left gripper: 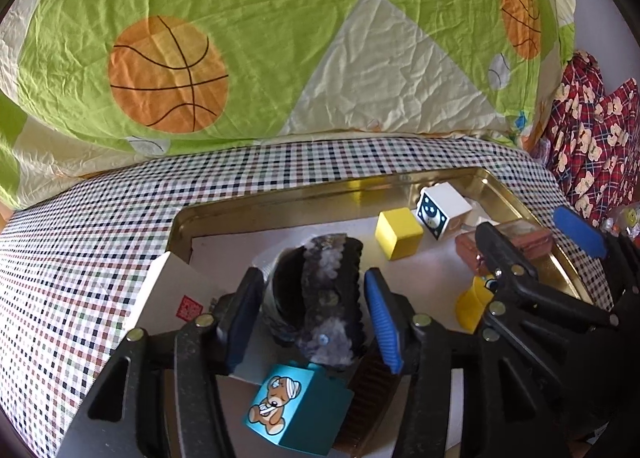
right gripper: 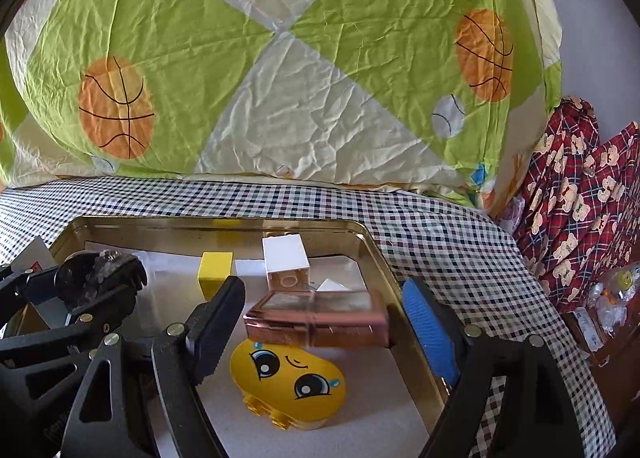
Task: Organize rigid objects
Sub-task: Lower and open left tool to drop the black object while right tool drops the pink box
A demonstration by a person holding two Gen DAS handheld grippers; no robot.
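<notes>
A gold metal tray (left gripper: 280, 198) (right gripper: 376, 254) lies on the checked cloth. In the left wrist view, my left gripper (left gripper: 312, 318) is open around a dark grey rock-like object (left gripper: 328, 298), its pads apart from it on both sides. A teal bear block (left gripper: 298, 406) lies below it, and a yellow cube (left gripper: 398, 233) and a white block (left gripper: 442, 214) sit further back. In the right wrist view, my right gripper (right gripper: 324, 334) is open over a pink metallic box (right gripper: 316, 320) and a yellow face toy (right gripper: 288, 382). The yellow cube (right gripper: 215, 272) and white block (right gripper: 286, 266) stand behind.
A white card (left gripper: 176, 294) leans at the tray's left edge. A green basketball quilt (left gripper: 280, 38) rises behind the tray. Red patterned fabric (right gripper: 580, 210) and small clutter (right gripper: 612, 298) lie to the right.
</notes>
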